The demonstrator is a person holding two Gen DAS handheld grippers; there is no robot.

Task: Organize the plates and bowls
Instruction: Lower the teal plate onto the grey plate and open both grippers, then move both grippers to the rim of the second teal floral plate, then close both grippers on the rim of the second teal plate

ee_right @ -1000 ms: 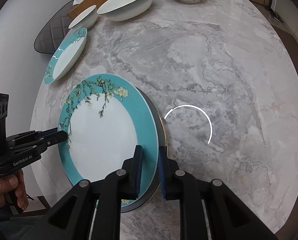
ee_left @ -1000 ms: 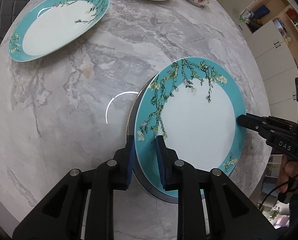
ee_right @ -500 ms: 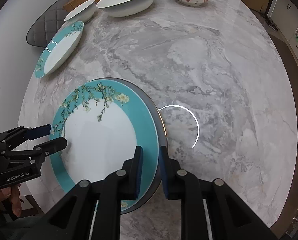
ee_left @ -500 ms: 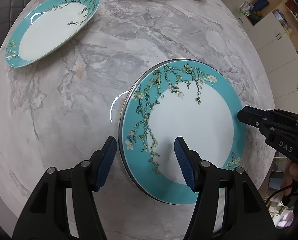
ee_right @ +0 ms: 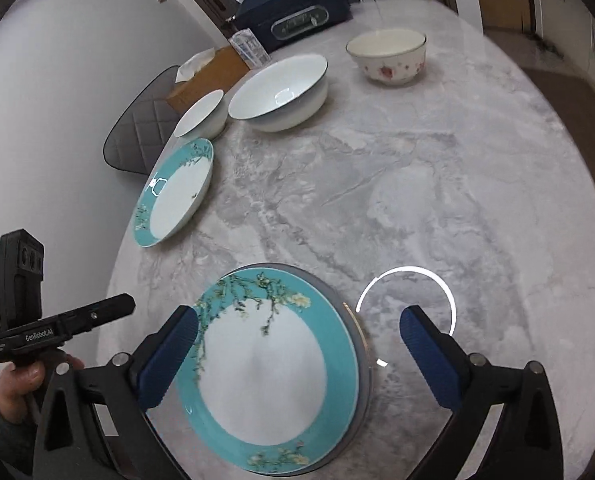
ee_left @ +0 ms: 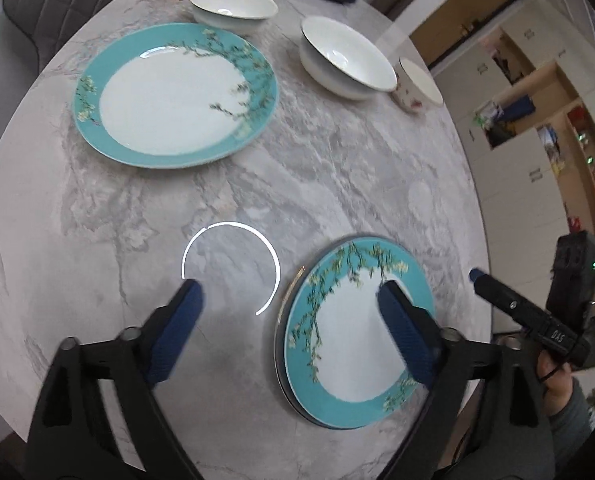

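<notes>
Both tools [ee_left: 289, 316] [ee_right: 297, 344] off plate [ee_right: 273, 380], jaws wide.

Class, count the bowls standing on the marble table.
3: a small white bowl by the cardboard box, a large white bowl beside it, a flowered bowl farther right. None seems hidden.

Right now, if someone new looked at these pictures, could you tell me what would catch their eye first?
Probably the teal blossom plate lying near the table's front edge on a darker plate, with the open right gripper above it. Next, a matching teal plate lies alone farther back on the marble table, near three bowls, one with red flowers.
</notes>
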